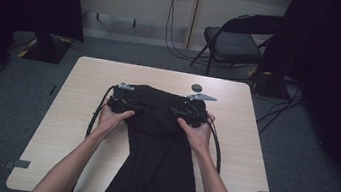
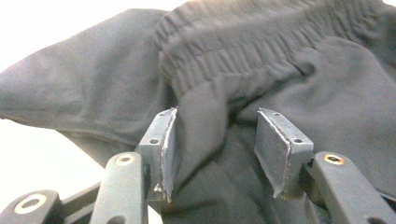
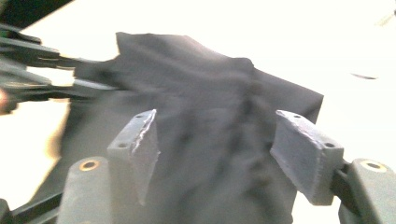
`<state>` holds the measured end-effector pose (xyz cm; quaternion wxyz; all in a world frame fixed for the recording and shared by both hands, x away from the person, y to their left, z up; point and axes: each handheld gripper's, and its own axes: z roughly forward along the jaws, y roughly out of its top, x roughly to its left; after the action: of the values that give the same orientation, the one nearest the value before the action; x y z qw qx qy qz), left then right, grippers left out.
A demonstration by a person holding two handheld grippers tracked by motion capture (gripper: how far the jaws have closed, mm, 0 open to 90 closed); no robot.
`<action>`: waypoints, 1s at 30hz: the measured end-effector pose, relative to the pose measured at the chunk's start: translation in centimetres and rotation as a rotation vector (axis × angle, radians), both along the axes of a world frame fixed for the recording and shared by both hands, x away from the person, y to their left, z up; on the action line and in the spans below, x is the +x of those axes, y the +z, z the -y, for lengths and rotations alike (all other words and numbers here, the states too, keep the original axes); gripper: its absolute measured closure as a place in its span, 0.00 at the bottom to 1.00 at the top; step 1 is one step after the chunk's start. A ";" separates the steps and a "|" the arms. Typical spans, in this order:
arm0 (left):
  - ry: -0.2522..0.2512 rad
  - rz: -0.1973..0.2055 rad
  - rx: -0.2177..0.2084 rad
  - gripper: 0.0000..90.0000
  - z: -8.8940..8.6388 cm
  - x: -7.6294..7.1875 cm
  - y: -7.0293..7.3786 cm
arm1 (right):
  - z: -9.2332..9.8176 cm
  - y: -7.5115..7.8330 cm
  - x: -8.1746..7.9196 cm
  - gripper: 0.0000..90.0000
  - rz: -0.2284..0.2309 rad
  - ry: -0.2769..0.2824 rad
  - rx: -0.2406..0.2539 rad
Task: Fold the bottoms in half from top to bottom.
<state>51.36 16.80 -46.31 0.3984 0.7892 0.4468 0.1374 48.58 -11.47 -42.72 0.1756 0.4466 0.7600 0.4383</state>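
Plainly, no writing can be read on the black trousers point(image 1: 159, 140), which lie on the table point(image 1: 80, 113) with the waistband at the far end. Left gripper point(image 2: 215, 154) has its jaws apart, a fold of cloth between them unpinched. Right gripper point(image 3: 215, 154) gapes wide over the fabric, gripping nothing.
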 end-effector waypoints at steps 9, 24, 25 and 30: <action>-0.013 0.016 -0.013 0.52 -2.0 -2.3 0.2 | -2.2 -1.5 -12.4 0.48 -0.125 0.353 -0.025; -0.029 -0.015 0.035 0.54 -0.7 -3.0 -2.7 | -5.6 -5.4 -16.5 0.56 -0.165 0.512 -0.114; -0.032 -0.011 0.049 0.54 -0.6 -3.0 -2.7 | -6.1 -5.6 -16.6 0.76 -0.143 0.517 -0.135; -0.032 -0.009 0.059 0.52 -0.7 -2.8 -2.8 | -6.0 -5.4 -16.5 0.99 -0.162 0.520 -0.089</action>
<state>48.52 17.46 -49.16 0.3752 0.8083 0.4314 0.1406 32.04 -5.50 -48.08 0.0152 0.2621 0.8791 0.3978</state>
